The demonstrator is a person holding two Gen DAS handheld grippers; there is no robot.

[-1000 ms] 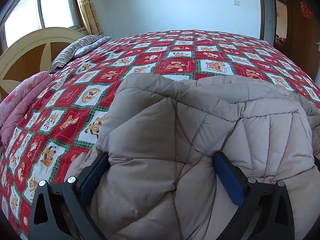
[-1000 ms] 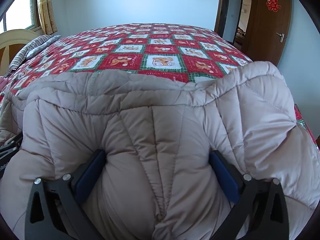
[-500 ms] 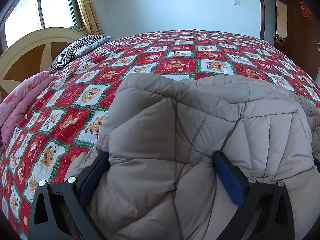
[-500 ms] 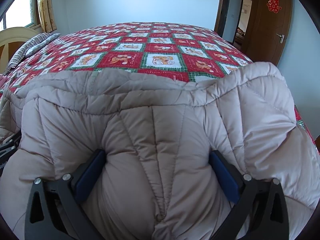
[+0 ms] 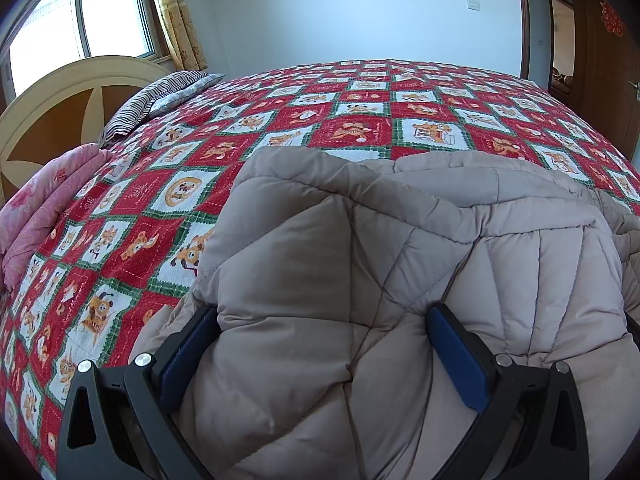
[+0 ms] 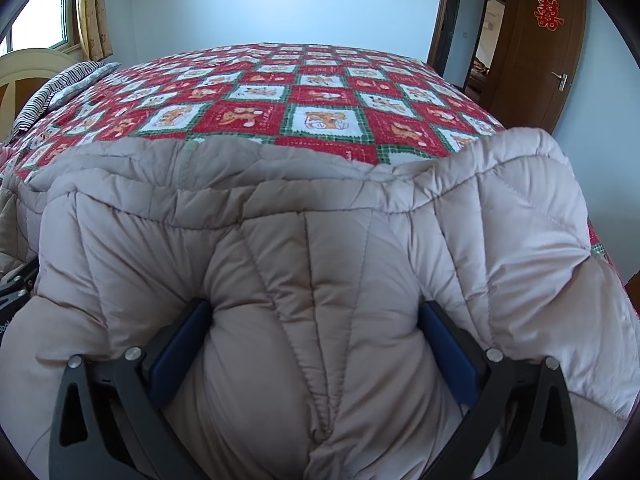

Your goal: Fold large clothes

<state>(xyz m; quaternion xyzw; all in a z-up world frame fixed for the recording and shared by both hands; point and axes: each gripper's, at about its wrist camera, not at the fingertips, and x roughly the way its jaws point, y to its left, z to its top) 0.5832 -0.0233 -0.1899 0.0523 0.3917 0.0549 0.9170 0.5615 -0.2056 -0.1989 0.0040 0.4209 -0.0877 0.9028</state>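
the left view alone shows a pink blanket (image 5: 40, 208) by the headboard (image 5: 60, 96), while the right view alone shows the whole brown door (image 6: 536, 48). one beige padded coat (image 5: 360, 280) lies bunched at the near edge of the bed (image 5: 360, 120), whose patterned cover stretches bare to the far wall. two tools: the left tool (image 5: 320, 344) and right tool (image 6: 316, 340) each stand wide, pads pressed into a thick fold of coat between them.
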